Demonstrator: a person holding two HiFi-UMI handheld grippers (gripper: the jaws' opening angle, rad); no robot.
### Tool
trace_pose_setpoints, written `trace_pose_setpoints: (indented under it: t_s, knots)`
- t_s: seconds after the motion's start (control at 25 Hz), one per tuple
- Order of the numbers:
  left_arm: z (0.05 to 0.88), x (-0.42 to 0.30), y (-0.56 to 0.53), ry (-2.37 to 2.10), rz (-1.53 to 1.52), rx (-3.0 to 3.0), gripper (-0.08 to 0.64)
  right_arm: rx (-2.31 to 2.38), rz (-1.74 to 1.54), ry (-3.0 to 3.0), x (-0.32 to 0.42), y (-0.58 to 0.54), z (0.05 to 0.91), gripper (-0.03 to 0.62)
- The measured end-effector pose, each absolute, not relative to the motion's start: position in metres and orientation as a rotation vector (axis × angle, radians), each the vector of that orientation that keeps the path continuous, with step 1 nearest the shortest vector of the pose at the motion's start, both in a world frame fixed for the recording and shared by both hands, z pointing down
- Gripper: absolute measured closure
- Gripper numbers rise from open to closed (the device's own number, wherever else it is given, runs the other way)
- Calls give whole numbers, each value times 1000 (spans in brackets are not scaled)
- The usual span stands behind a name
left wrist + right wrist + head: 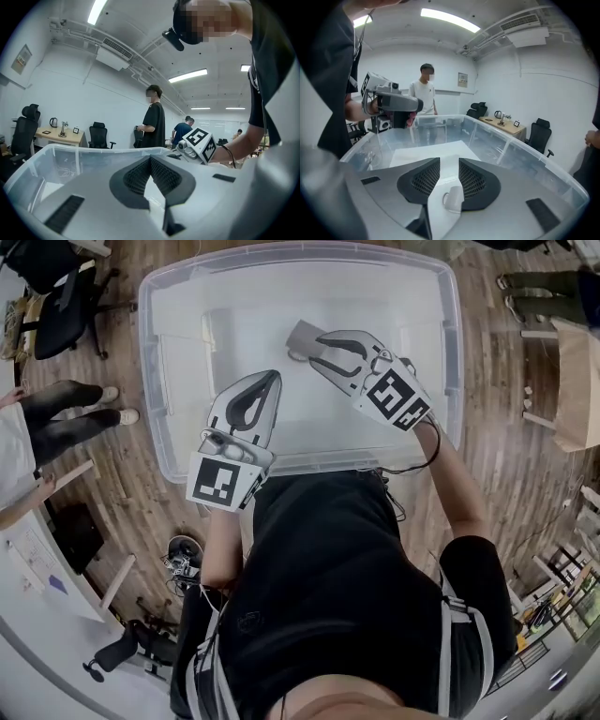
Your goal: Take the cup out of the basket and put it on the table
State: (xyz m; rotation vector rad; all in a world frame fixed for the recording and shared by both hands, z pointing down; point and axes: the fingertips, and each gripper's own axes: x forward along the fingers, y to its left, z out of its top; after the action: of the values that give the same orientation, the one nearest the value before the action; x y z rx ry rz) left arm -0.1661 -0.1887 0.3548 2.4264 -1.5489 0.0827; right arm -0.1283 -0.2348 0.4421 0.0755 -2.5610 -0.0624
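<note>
1. Over the clear plastic bin [155,362] that serves as the basket, both tools hang inside the rim.
2. Right gripper [449,161]: jaws apart with a clear gap between them, gripping nothing. The white cup [452,199] shows low in that gap, nearer the right jaw, with its handle to the left. It appears to stand upright on the bin's pale floor. Judged: the tool is lined up to come down onto the cup and isn't touching it yet.
3. Left gripper [150,158]: jaw tips meet with nothing between them. It sits aside and idle, probably to leave the reach clear.
4. Head view gives the layout. The right gripper [302,337] reaches farther into the bin, and the left gripper [270,379] sits nearer the bin's near wall. The cup can't be picked out there; the right tool likely covers it.
5. Only the right gripper view shows the cup. The left gripper view shows the other tool's marker cube [201,143] and bystanders [153,119] beyond, but no cup.
</note>
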Motion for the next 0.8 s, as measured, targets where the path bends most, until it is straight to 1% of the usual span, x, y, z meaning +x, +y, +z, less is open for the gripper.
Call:
trace_pose_setpoints:
  t_s: [0.4,0.8]
  knots:
    - [368,-189,-190,-1588,92,2368,541,-281,-263,-2238,-153,-260,521,460]
    - [369,-211,-182,-1628,31,2322,541,-621,-396,-1862,-165,-267,596,425]
